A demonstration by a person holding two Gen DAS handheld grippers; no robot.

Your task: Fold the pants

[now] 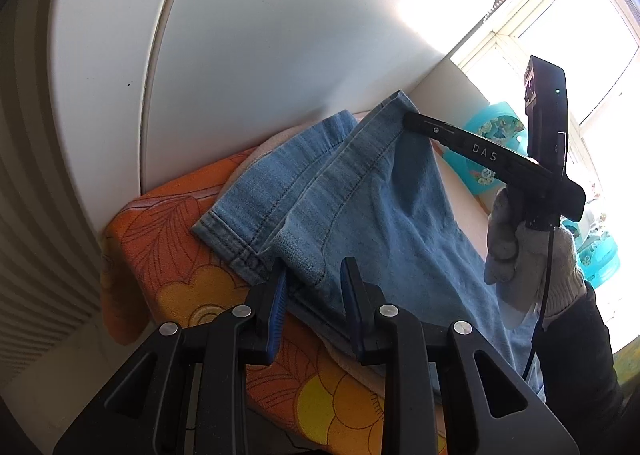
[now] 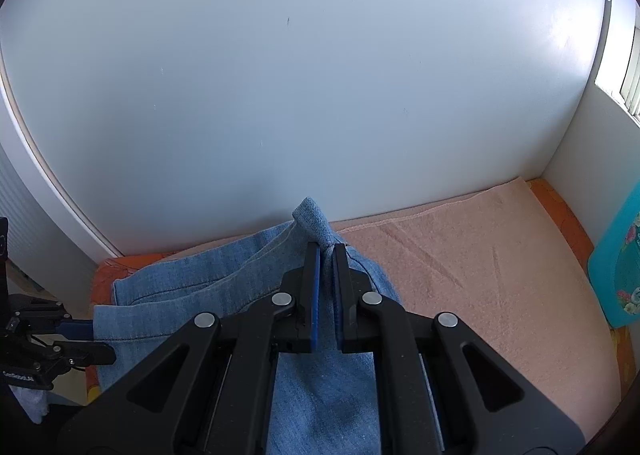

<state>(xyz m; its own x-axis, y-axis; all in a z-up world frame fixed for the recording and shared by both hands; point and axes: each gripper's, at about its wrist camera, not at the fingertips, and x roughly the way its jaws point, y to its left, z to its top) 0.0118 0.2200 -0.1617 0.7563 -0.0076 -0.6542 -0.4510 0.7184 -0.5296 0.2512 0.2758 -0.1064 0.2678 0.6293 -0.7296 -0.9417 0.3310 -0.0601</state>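
Pants (image 2: 224, 287) on peach towel (image 2: 480, 255): right gripper (image 2: 327, 255) pinches hem, left gripper (image 1: 314, 275) spread apart.

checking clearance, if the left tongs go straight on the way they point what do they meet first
Probably the light blue denim pants: the open left tongs point straight at the fabric near one hem, lying on the orange flowered cover. The white wall stands further behind. Depth is unclear.

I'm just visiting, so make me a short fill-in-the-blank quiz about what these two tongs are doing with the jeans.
1. The right tongs are shut on a fold of the ____.
2. The left tongs stand ____ around a denim edge.
3. The jeans lie partly on a ____-coloured towel.
4. Beneath it shows a cloth printed with ____.

Missing: jeans; open; peach; flowers
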